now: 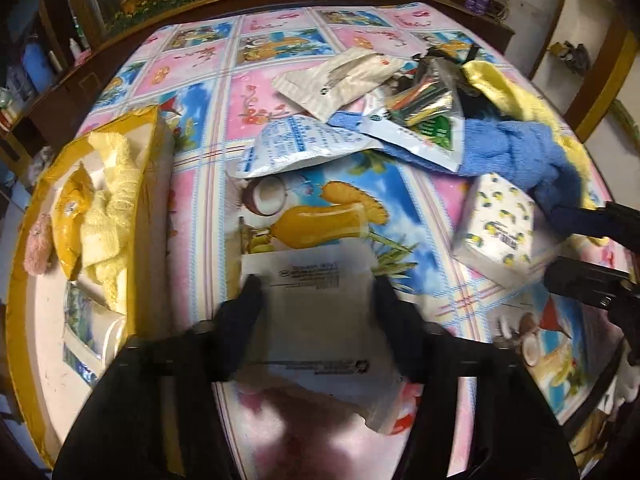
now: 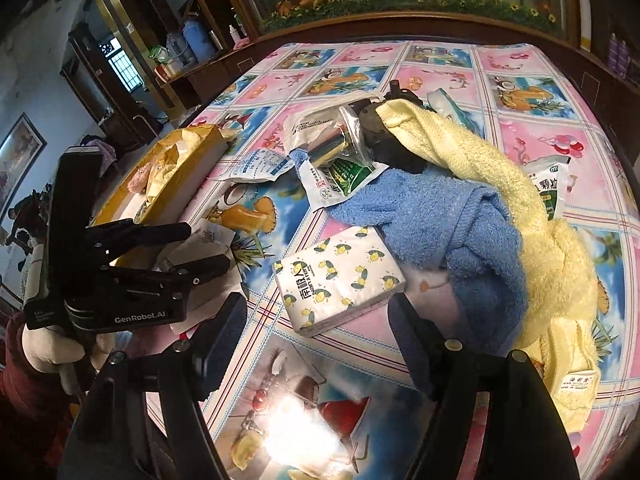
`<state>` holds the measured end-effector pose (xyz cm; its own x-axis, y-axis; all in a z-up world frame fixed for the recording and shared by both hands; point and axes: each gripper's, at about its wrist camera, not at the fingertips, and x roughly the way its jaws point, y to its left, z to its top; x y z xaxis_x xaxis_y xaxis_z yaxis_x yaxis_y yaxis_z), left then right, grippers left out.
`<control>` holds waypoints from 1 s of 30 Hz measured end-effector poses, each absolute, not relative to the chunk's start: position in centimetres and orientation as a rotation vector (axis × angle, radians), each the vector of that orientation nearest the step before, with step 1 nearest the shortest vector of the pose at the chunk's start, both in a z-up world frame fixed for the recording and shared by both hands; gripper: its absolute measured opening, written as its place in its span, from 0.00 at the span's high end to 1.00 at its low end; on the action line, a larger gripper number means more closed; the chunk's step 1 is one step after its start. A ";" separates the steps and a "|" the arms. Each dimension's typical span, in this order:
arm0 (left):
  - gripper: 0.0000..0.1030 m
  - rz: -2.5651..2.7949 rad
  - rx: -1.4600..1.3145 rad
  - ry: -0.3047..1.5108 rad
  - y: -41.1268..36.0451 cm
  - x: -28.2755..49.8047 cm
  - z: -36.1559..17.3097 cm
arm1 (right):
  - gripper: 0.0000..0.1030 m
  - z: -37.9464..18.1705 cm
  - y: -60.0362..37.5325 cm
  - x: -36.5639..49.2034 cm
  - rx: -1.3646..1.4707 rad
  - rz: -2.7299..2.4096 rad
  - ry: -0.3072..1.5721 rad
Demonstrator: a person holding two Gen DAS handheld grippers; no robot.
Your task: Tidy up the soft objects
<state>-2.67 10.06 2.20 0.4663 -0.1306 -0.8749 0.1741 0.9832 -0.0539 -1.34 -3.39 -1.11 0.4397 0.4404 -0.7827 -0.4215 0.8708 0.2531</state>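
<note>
My left gripper (image 1: 316, 286) points down at the patterned tablecloth with its jaws closed on the side edges of a white packet (image 1: 316, 312). The right wrist view shows the same gripper (image 2: 204, 246) with that packet (image 2: 210, 236) between its fingers. My right gripper (image 2: 316, 324) is open just short of a lemon-print tissue pack (image 2: 336, 280), without touching it. That pack (image 1: 496, 224) lies flat beside a blue towel (image 2: 440, 220) and a yellow towel (image 2: 500, 184). Several sachets (image 1: 304, 148) lie beyond.
A white box with yellow tape (image 1: 24, 248) at the table's left holds a yellow cloth (image 1: 108, 200), a yellow packet and a pink plush piece. A dark object (image 2: 384, 136) sits under the yellow towel. A gloved hand (image 2: 44, 344) holds the left gripper. Dark wooden furniture surrounds the table.
</note>
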 end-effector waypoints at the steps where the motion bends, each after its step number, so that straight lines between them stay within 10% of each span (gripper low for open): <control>1: 0.61 -0.199 0.037 1.066 10.3 -2.9 2.4 | 0.29 -1.4 -3.6 -1.1 0.045 0.538 0.990; 17: 0.71 -0.228 -0.152 1.015 13.7 -5.1 4.5 | 0.29 -2.9 -2.0 2.8 0.289 0.336 1.104; 30: 0.38 -0.141 0.089 1.008 10.7 -5.4 2.7 | 0.37 -3.8 2.3 2.9 -0.057 0.234 1.020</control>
